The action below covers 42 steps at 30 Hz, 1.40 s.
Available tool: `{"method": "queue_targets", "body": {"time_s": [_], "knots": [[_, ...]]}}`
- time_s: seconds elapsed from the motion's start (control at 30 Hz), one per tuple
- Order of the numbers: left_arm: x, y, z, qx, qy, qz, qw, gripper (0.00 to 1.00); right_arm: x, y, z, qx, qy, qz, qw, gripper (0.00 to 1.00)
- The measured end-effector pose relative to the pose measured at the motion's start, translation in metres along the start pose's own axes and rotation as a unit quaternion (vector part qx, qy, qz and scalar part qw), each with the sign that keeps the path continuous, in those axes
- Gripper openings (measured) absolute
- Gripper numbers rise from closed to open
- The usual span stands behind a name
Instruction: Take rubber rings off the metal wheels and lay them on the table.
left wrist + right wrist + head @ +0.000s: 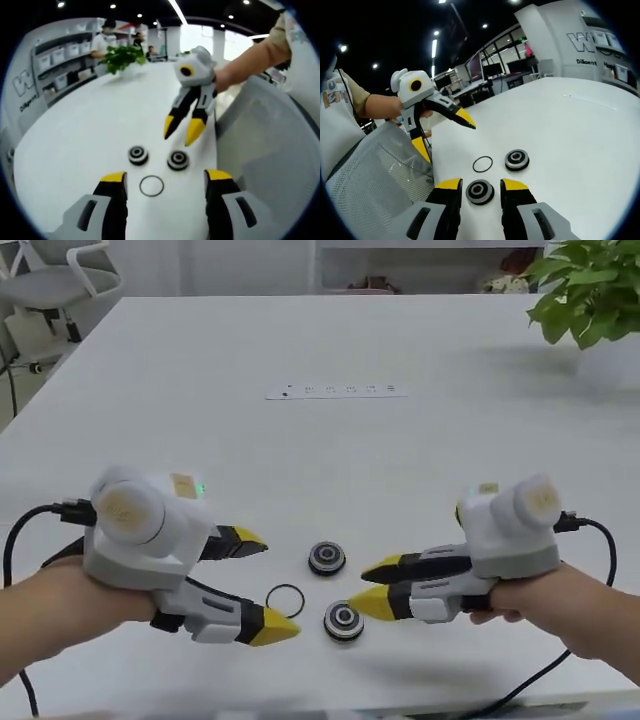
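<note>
Left gripper held low and level, jaws wide, empty; the loose rubber ring lies on the worktop between them. Right gripper sits opposite, tips toward the ring, jaws narrower, empty, near wheel framed between them. Far wheel just beyond ring.

Two metal wheels, one loose rubber ring.

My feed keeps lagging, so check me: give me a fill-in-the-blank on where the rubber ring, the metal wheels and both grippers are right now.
____ small round metal wheels lie on the white table: a farther wheel and a nearer wheel.
One thin black rubber ring lies flat between the jaws of the left gripper, which are ____.
The right gripper, jaws open, straddles the ____ wheel.
Missing words: Two; open; nearer.
</note>
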State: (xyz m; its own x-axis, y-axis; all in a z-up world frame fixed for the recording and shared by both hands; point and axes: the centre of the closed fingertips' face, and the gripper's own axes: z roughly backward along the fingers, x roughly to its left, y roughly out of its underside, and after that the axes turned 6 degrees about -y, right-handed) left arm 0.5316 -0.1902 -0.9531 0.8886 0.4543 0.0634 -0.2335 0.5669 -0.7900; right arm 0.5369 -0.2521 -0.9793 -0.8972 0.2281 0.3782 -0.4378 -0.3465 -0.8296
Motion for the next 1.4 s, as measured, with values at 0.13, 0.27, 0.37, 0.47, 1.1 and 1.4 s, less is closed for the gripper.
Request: {"method": "queue_targets", "body": {"time_s": [0.13, 0.27, 0.37, 0.47, 1.1, 1.4], "knots": [[0.0, 0.0, -0.005, 0.001, 0.003, 0.0, 1.0, 0.61, 0.0, 0.008, 0.0, 0.008, -0.001, 0.006, 0.9999, 0.29], [-0.004, -0.001, -0.01, 0.0, 0.007, 0.0, 1.0, 0.6, 0.0, 0.014, 0.0, 0.013, 0.0, 0.009, 0.9999, 0.29], [-0.007, -0.001, -0.014, 0.001, 0.011, 0.0, 0.9999, 0.58, 0.0, 0.018, 0.001, 0.017, 0.0, 0.012, 0.9998, 0.29], [-0.009, -0.001, -0.018, 0.002, 0.014, 0.0, 0.9999, 0.57, 0.0, 0.02, 0.001, 0.018, 0.001, 0.013, 0.9997, 0.29], [-0.023, 0.009, -0.039, 0.022, 0.033, 0.002, 0.9992, 0.47, 0.001, 0.037, -0.007, 0.036, -0.004, 0.03, 0.9989, 0.24], [-0.027, 0.01, -0.047, 0.025, 0.041, 0.007, 0.9988, 0.43, 0.002, 0.04, -0.011, 0.046, -0.009, 0.049, 0.9977, 0.21]]}}
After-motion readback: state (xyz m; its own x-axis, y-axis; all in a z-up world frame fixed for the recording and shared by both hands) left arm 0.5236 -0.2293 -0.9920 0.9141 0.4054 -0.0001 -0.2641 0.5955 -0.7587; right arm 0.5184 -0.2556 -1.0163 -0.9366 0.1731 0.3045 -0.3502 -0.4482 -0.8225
